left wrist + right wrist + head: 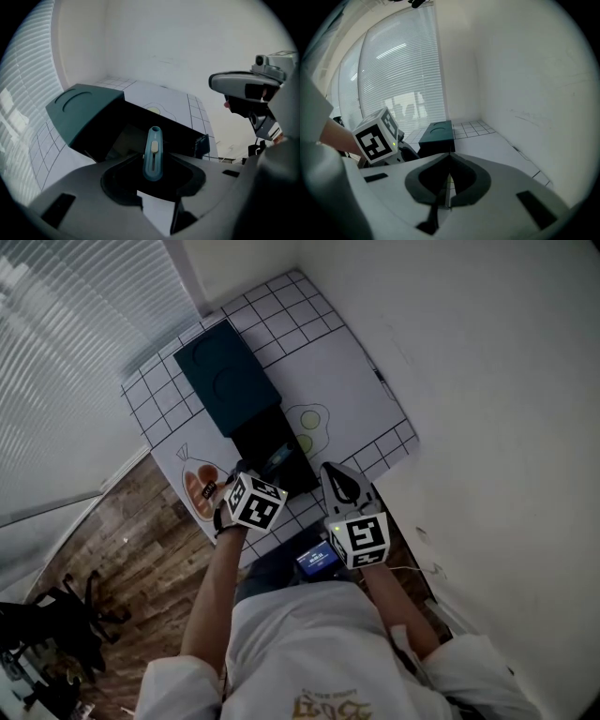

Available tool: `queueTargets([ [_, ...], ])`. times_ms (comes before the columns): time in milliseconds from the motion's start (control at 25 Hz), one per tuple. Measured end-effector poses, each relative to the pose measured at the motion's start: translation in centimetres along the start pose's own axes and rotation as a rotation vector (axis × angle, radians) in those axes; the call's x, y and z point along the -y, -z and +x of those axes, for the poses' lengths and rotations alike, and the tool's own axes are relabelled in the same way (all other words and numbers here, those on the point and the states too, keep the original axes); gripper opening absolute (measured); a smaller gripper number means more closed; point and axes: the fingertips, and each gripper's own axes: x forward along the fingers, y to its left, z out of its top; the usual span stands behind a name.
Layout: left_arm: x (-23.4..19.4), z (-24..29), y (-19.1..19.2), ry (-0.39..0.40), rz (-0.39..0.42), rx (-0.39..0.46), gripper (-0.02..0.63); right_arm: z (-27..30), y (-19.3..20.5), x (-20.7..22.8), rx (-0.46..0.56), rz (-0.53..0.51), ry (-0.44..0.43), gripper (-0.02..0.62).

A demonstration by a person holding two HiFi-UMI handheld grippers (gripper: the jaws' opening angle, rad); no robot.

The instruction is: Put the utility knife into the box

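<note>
Mid-carry, drop not yet done. Gripping knife (pixel 153 140) in left gripper (pixel 152 164), jaws clamped on its body, tip poking out toward open box (pixel 180 133), just at its near edge. Holding right gripper (pixel 447 180) pinched together, empty, alongside. Next, likely: lower past the wall, release inside, avoid snagging the rim.

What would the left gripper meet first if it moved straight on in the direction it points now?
Probably the open box: the left gripper aims the knife into its dark inside, though the depth is unclear.
</note>
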Motion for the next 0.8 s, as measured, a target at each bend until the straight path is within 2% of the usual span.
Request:
queueTargets([
  [600,0.4,0.0,0.2,0.026,0.029,-0.012,0.153,-0.4,-0.2,-0.8,0.004,0.016,0.017,0.006],
  [800,-0.1,-1.0,-0.1,0.018,-0.018,0.027,0.149,-0.6,-0.7,-1.2,0.016,0.01,0.019,0.006],
])
